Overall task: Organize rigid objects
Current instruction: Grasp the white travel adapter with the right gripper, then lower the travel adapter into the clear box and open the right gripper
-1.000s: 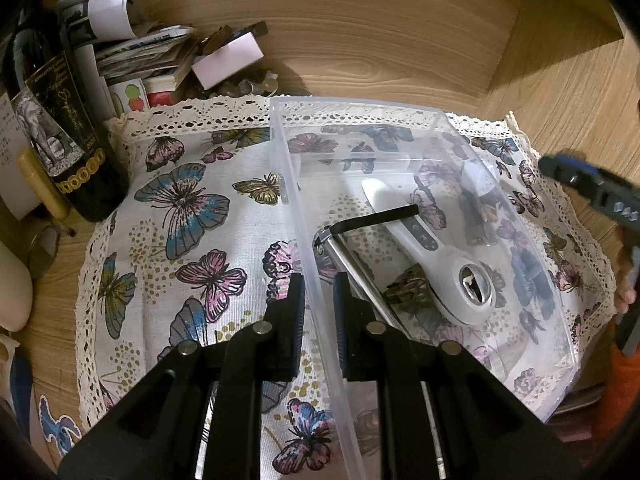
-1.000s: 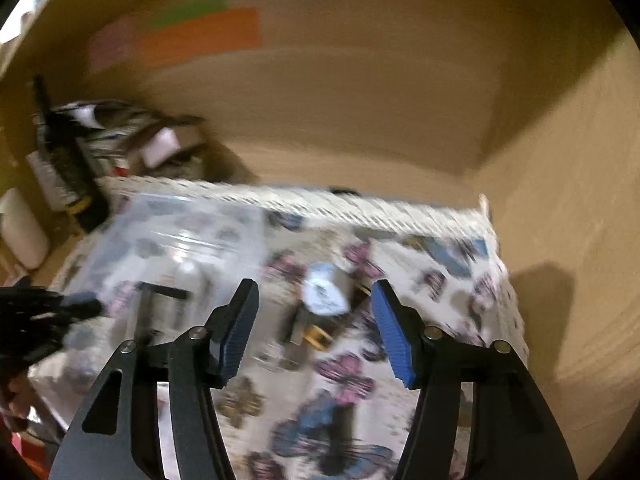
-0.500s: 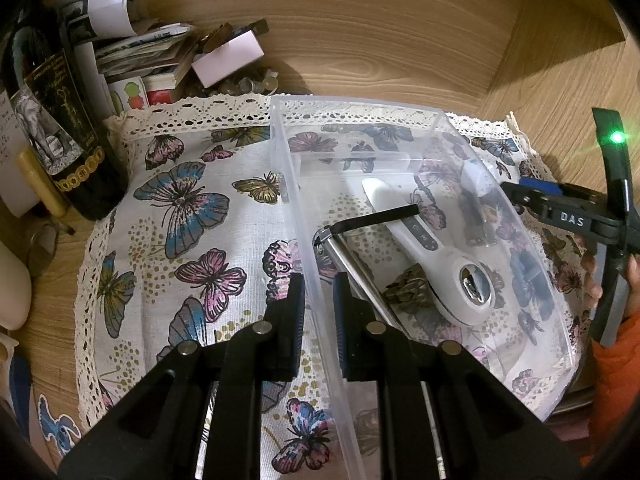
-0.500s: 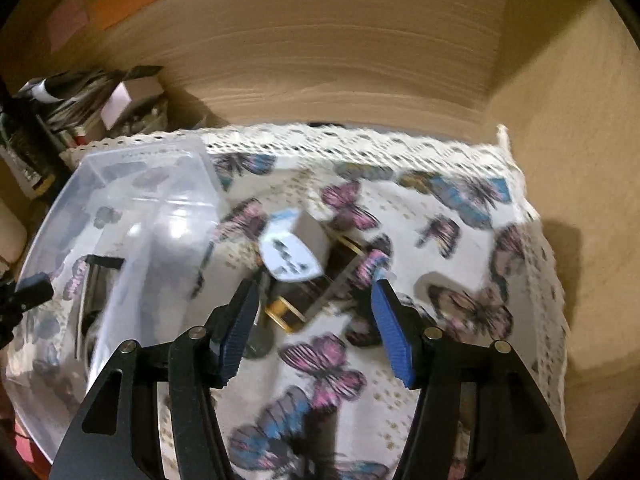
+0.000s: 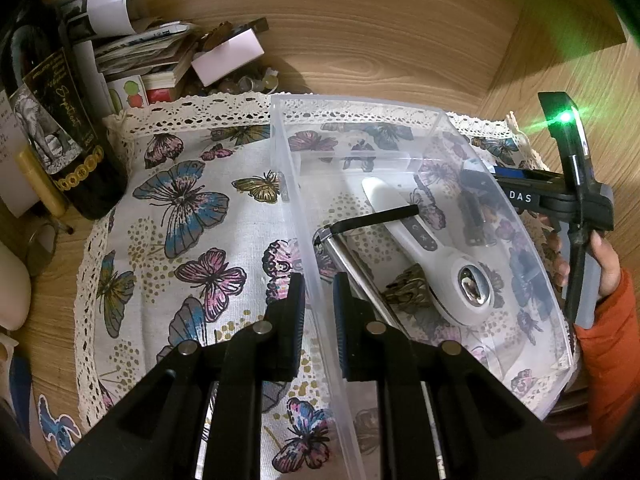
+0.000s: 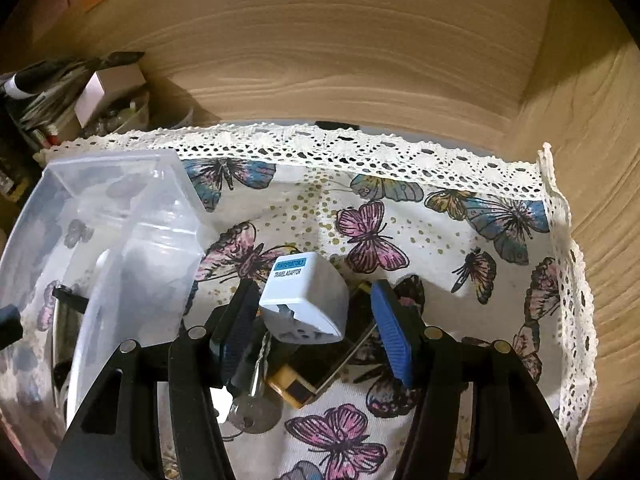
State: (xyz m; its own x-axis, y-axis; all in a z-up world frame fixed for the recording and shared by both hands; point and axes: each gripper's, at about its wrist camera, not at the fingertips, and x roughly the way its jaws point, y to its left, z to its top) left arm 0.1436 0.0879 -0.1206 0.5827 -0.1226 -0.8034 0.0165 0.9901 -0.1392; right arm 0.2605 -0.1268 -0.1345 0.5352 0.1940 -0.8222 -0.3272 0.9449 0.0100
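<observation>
A clear plastic bin (image 5: 460, 152) stands on the butterfly cloth (image 5: 180, 208). My left gripper (image 5: 320, 312) is shut on the bin's left wall. Inside the bin lie a white handled tool (image 5: 432, 256), a black hex key (image 5: 372, 220) and a small brass piece (image 5: 408, 290). To the right of the bin (image 6: 120, 216), a white travel adapter (image 6: 304, 300) rests on a yellow and black box (image 6: 316, 372), with keys (image 6: 252, 412) beside it. My right gripper (image 6: 316, 324) straddles the adapter and its jaws are closing. A gap still shows on the adapter's right side.
A dark bottle (image 5: 60, 120) and a pile of papers and small boxes (image 5: 160, 60) stand at the back left. Wooden walls close the back and the right side. A hand (image 5: 604, 264) in an orange sleeve holds the right gripper beside the bin.
My right gripper has come down and forward until the travel adapter sits between its fingers, and the jaws have narrowed a little. The left gripper and the bin have not moved.
</observation>
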